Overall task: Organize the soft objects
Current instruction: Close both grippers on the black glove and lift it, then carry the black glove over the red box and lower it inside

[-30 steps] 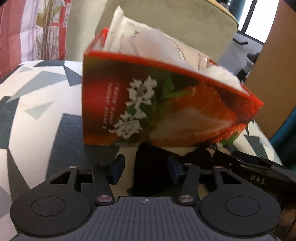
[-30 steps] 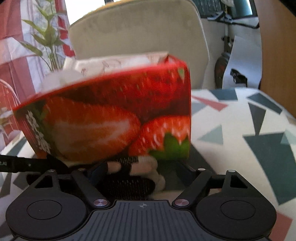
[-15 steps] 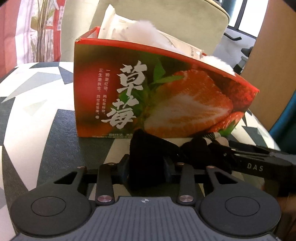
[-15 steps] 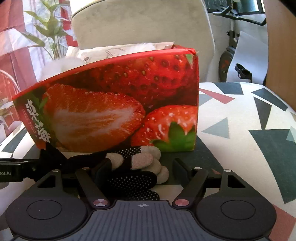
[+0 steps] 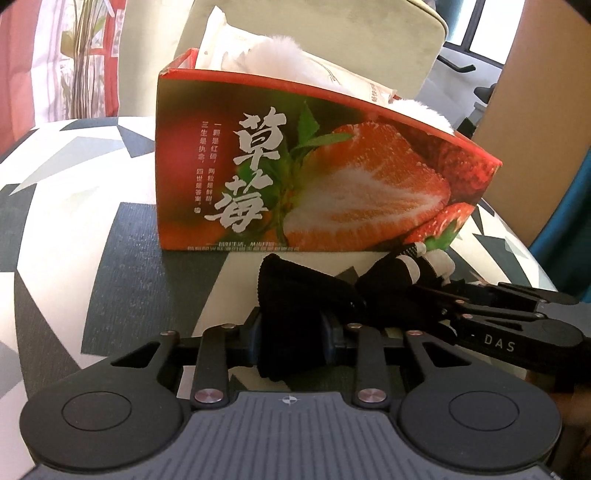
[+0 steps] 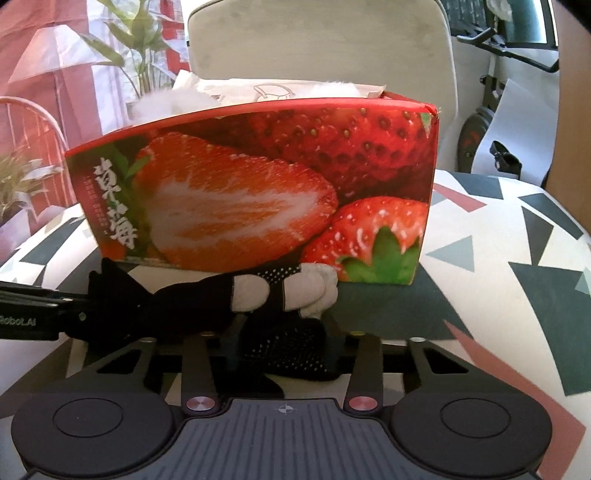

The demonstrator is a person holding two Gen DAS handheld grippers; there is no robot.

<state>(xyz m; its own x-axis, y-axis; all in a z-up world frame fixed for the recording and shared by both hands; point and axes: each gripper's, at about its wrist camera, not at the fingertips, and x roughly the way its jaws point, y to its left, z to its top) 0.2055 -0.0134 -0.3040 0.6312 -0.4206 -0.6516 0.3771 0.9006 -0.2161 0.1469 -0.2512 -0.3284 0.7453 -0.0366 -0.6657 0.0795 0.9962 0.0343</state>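
Note:
A black glove with grey fingertips (image 5: 391,280) (image 6: 258,295) lies in front of a red strawberry-print box (image 5: 314,177) (image 6: 258,184) on the patterned table. My left gripper (image 5: 291,334) is shut on the glove's black cuff end. My right gripper (image 6: 282,354) is shut on the dotted palm part near the grey fingertips. The right gripper also shows at the right of the left wrist view (image 5: 498,325). The box holds white soft items and a white packet (image 5: 266,62) (image 6: 277,88) that stick out of its top.
The table top (image 5: 74,206) (image 6: 517,258) has a white cloth with grey, dark and pink triangles. A pale green chair back (image 5: 332,33) (image 6: 314,40) stands behind the box. A brown panel (image 5: 546,110) stands at the right, plants (image 6: 122,48) at the left.
Both grippers closed on the glove and pulled back from the box, which now looks smaller and farther. The glove is stretched between them in front of the box.

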